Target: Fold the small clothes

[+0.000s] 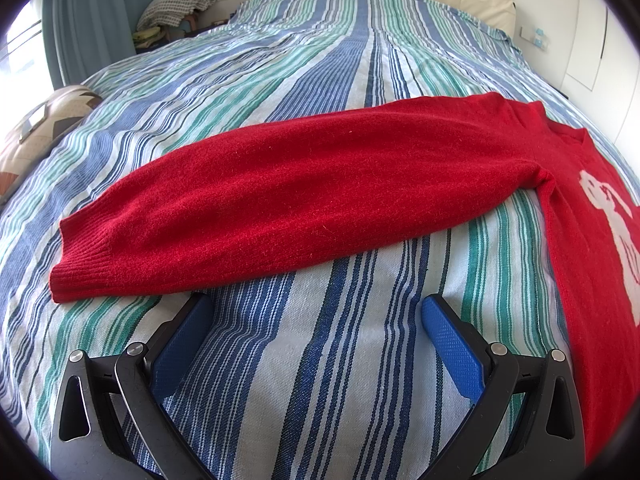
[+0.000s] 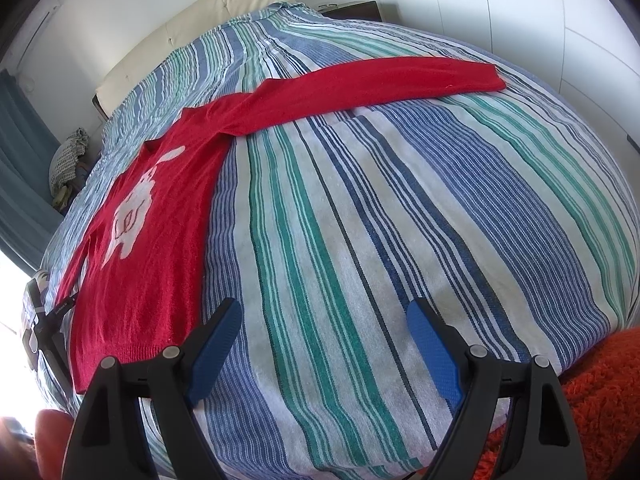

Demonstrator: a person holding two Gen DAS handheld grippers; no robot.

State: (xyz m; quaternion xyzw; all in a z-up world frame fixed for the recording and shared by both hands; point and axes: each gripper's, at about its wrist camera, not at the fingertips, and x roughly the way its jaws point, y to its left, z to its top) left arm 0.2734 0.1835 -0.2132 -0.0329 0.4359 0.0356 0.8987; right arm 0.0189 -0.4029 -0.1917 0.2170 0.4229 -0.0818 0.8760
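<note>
Left wrist — 1 red sweater [image 1: 304,184], spread flat.

sweater [image 2: 152,216] lies flat on bedspread [image 2: 360,220], sleeves out sideways, headboard [image 2: 192,24] behind.

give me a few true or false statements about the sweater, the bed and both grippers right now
1. The red sweater lies spread on the striped bedspread. True.
2. The left gripper is shut on a sleeve. False: it is open, holding nothing.
3. The sweater has a white figure on its front. True.
4. Both sleeves are folded over the body. False: the sleeve in each view lies stretched outward.
5. The right gripper is open. True.
</note>
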